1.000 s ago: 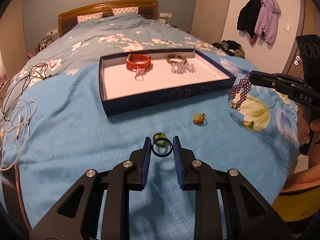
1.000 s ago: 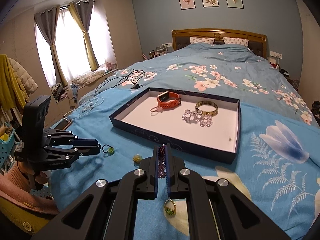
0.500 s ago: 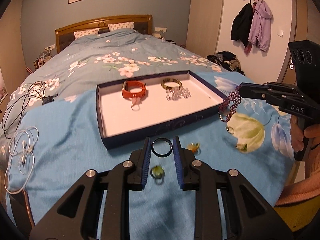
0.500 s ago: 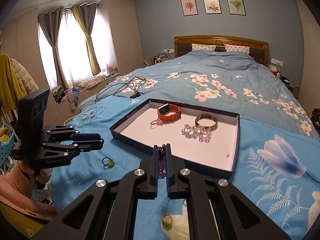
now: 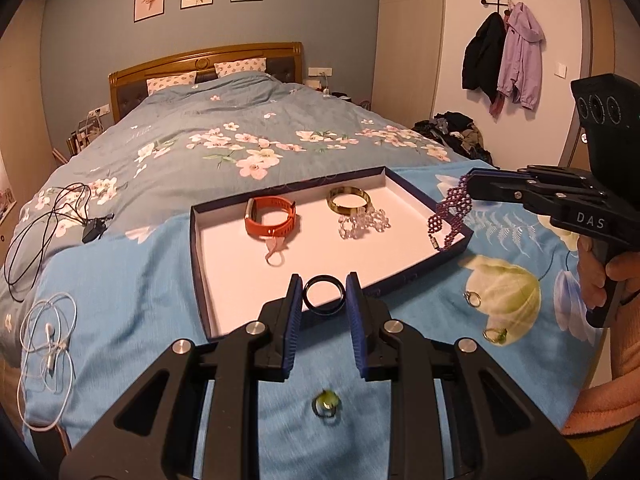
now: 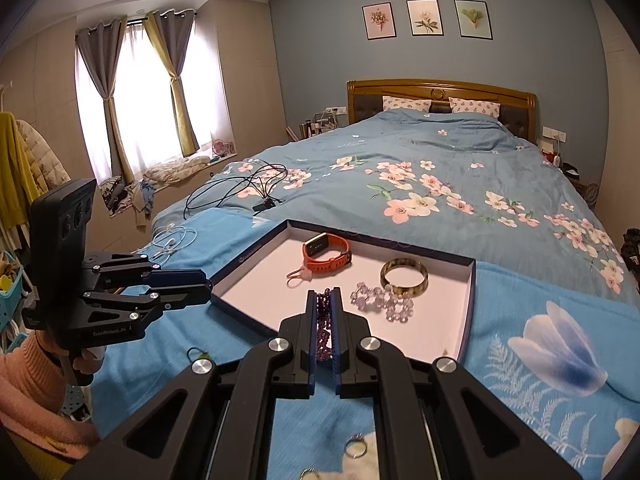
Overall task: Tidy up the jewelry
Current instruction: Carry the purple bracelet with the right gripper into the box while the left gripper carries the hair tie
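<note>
My left gripper (image 5: pixel 323 294) is shut on a black ring (image 5: pixel 324 309), held upright just over the near rim of the dark blue tray (image 5: pixel 199 248). My right gripper (image 6: pixel 324 300) is shut on a purple beaded bracelet (image 6: pixel 323 330), which dangles over the tray's right corner in the left wrist view (image 5: pixel 448 216). Inside the white-lined tray lie an orange watch band (image 5: pixel 270 222), a gold bangle (image 5: pixel 348 200) and a clear bead bracelet (image 5: pixel 364 224). A green-stone ring (image 5: pixel 326 402) lies on the blue bedspread below my left fingers.
Two more rings (image 5: pixel 474 299) (image 5: pixel 495 335) lie on the bedspread right of the tray. Black cables (image 5: pixel 48 216) and white earphones (image 5: pixel 48 336) lie to the left. A hand (image 5: pixel 600 280) in a pink sleeve holds the right gripper's handle.
Both grippers rose and moved toward the tray. The black ring went from above the green-stone ring to the tray's near rim. The purple bracelet now hangs over the tray's right corner.
</note>
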Action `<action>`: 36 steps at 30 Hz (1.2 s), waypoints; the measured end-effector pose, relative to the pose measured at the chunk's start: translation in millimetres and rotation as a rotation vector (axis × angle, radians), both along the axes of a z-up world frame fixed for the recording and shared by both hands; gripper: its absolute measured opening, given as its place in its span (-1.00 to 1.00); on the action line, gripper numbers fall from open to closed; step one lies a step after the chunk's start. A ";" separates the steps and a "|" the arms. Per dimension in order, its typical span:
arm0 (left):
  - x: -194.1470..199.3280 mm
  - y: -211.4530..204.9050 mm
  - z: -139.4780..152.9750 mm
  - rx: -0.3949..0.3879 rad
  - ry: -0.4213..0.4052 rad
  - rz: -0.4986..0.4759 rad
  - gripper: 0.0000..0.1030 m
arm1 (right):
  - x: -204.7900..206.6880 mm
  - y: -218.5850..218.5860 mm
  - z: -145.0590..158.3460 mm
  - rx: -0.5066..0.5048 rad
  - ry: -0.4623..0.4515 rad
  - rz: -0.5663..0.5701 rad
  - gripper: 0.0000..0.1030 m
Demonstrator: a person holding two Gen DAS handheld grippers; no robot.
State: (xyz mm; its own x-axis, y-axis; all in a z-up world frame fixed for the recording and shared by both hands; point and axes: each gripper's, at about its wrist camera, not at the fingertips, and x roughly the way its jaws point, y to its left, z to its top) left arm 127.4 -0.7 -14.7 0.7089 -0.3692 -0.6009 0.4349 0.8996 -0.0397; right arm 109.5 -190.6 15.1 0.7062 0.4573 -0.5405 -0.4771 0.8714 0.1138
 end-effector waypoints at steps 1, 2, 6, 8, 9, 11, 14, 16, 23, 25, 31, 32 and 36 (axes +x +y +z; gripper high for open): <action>2.0 -0.4 -0.3 0.001 -0.001 -0.001 -0.57 | 3.7 -0.1 -0.5 0.009 0.008 0.006 -0.91; 4.6 -1.5 -0.4 0.002 -0.001 -0.003 -0.57 | 6.0 0.0 -0.6 0.016 0.013 0.010 -0.91; 15.1 -3.2 -1.3 0.004 0.002 -0.001 -0.57 | 19.6 -0.6 -3.7 0.037 0.029 0.007 -0.91; 19.5 -5.0 -2.4 0.007 0.002 -0.001 -0.57 | 24.7 -0.4 -5.1 0.041 0.038 0.005 -0.91; 22.1 -6.0 -3.1 0.009 0.005 -0.002 -0.57 | 28.9 -0.3 -6.6 0.046 0.045 0.002 -0.91; 27.1 -7.9 -4.6 0.015 0.006 -0.002 -0.57 | 35.6 0.5 -9.5 0.048 0.059 0.002 -0.91; 34.6 -9.8 -7.0 0.020 0.008 0.000 -0.57 | 44.1 2.3 -14.2 0.042 0.076 -0.007 -0.91; 40.0 -10.4 -8.1 0.019 0.012 0.001 -0.57 | 48.6 2.4 -17.2 0.051 0.091 -0.008 -0.91; 57.3 -16.3 -14.4 0.033 0.032 0.006 -0.57 | 63.0 7.4 -23.1 0.052 0.114 -0.007 -0.91; 61.9 -18.2 -16.6 0.036 0.038 0.007 -0.57 | 66.3 8.4 -24.3 0.054 0.119 -0.005 -0.91; 74.6 -20.0 -24.0 0.034 0.062 0.016 -0.57 | 77.2 11.9 -28.9 0.060 0.136 0.000 -0.91; 77.0 -20.2 -25.2 0.034 0.066 0.018 -0.57 | 79.4 12.2 -30.4 0.064 0.142 0.001 -0.91; 83.6 -21.1 -28.7 0.038 0.075 0.024 -0.57 | 84.2 13.3 -35.7 0.064 0.155 0.004 -0.91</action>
State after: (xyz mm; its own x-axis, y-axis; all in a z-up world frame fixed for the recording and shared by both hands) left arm 211.0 -21.9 -43.4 0.6699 -0.3281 -0.6660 0.4098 0.9114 -0.0367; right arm 193.7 -177.3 -20.7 0.6150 0.4967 -0.6124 -0.4528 0.8583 0.2414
